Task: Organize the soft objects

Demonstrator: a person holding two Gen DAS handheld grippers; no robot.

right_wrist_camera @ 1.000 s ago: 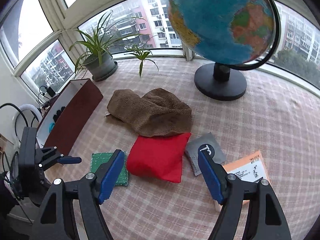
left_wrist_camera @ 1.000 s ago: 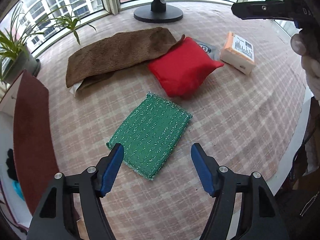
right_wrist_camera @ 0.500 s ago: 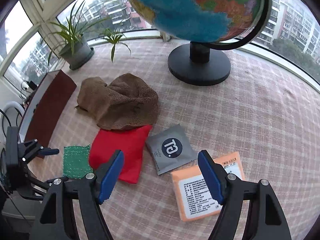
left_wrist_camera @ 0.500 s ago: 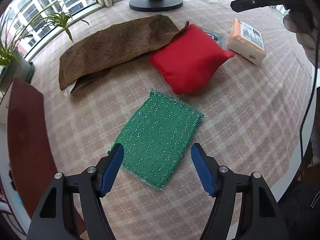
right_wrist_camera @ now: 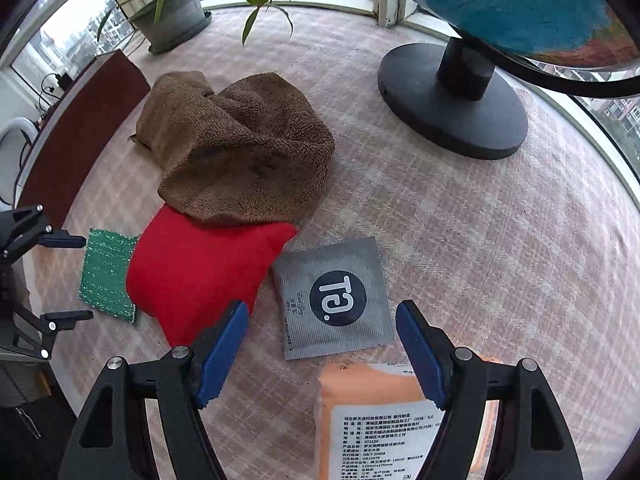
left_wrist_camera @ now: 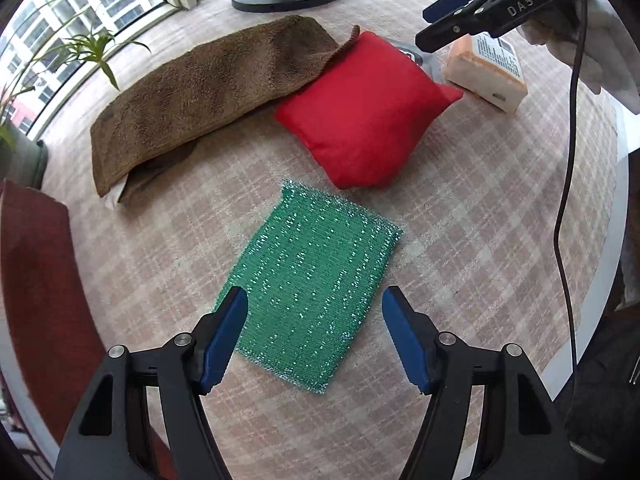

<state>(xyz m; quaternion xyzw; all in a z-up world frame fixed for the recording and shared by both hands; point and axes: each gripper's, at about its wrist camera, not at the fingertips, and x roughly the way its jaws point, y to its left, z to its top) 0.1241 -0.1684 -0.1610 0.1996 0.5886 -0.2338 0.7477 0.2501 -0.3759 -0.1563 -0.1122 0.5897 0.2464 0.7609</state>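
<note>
A green glittery scouring pad [left_wrist_camera: 316, 296] lies flat on the checked tablecloth. My left gripper [left_wrist_camera: 314, 326] is open, its blue pads straddling the pad's near end just above it. A red cushion [left_wrist_camera: 364, 108] lies behind it, overlapped by a brown towel [left_wrist_camera: 208, 84]. In the right wrist view the pad [right_wrist_camera: 106, 274], cushion [right_wrist_camera: 200, 268] and towel [right_wrist_camera: 240, 148] lie left and ahead. My right gripper [right_wrist_camera: 322, 348] is open above a grey sachet [right_wrist_camera: 336, 296] and an orange tissue pack [right_wrist_camera: 384, 420]. The right gripper also shows in the left wrist view [left_wrist_camera: 452, 16].
A globe on a black base [right_wrist_camera: 452, 96] stands at the back right. A potted plant [right_wrist_camera: 172, 20] sits at the back left by the windows. A dark red panel [left_wrist_camera: 36, 280] runs along the table's left edge. The table edge [left_wrist_camera: 600, 280] curves close on the right.
My left gripper has moved down and forward over the green pad. My right gripper has moved down and forward towards the grey sachet and the orange pack.
</note>
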